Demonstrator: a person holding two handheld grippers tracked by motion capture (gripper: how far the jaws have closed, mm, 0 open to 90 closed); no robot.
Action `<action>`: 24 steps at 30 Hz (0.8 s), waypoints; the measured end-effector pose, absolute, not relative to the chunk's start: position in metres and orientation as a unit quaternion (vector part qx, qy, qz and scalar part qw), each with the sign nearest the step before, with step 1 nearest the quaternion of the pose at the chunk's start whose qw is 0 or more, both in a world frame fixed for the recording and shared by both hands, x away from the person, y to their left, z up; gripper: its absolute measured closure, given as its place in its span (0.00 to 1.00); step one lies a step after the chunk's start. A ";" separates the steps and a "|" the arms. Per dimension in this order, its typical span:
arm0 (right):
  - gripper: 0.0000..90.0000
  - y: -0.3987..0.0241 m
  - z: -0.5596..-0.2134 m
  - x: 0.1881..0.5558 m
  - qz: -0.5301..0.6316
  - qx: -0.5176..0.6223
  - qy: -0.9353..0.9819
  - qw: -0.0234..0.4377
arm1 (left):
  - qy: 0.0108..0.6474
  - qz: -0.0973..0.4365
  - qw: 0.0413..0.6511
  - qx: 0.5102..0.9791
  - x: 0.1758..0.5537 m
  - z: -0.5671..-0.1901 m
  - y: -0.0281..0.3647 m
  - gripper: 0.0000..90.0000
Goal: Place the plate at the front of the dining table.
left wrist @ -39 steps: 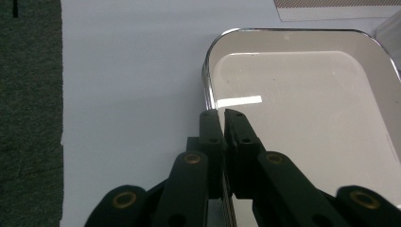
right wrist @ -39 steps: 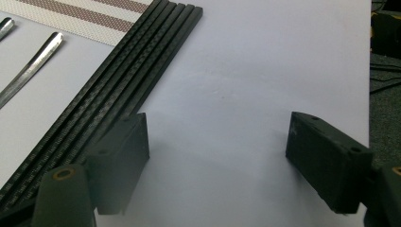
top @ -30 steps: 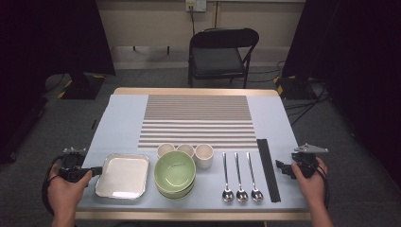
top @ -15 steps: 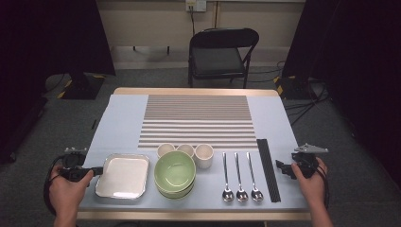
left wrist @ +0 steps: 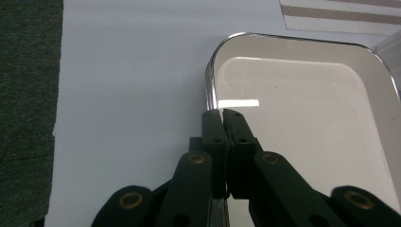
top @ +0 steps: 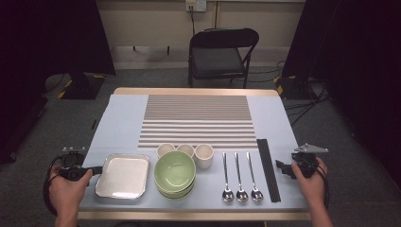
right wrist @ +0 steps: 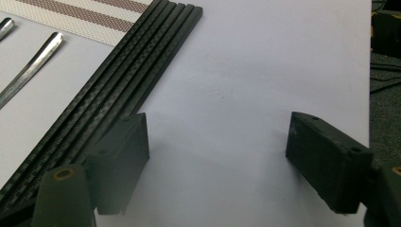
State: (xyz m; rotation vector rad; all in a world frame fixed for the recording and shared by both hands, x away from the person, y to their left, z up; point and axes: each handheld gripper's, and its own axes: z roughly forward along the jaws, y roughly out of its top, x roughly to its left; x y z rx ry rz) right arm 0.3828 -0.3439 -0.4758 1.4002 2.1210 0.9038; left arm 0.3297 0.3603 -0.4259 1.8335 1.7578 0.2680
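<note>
A square metal tray (top: 123, 176) lies at the table's front left. My left gripper (top: 94, 170) rests beside it, held by a hand. In the left gripper view its jaws (left wrist: 221, 114) are shut, with the tips over the left rim of the tray (left wrist: 211, 80). I cannot tell whether the rim is pinched. My right gripper (top: 283, 167) sits at the front right, just right of the black chopsticks (top: 268, 168). In the right gripper view it (right wrist: 217, 151) stands open over bare table, with the chopsticks (right wrist: 142, 61) beside its left jaw.
Stacked green bowls (top: 175, 172) stand at front centre with three small cream cups (top: 185, 150) behind them. Three spoons (top: 241, 177) lie to their right. A striped placemat (top: 198, 120) covers mid-table. A folding chair (top: 222, 52) stands beyond the far edge.
</note>
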 end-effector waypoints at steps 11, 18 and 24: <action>0.23 -0.344 -0.476 0.383 0.327 0.507 0.767 0.220 | 0.666 0.086 0.300 0.678 0.330 -0.428 0.364 0.99; 0.23 -0.344 -0.476 0.383 0.327 0.506 0.767 0.220 | 0.670 0.078 0.293 0.678 0.333 -0.428 0.364 0.98; 0.23 -0.344 -0.476 0.383 0.327 0.507 0.767 0.218 | 0.675 0.069 0.292 0.675 0.335 -0.428 0.365 0.99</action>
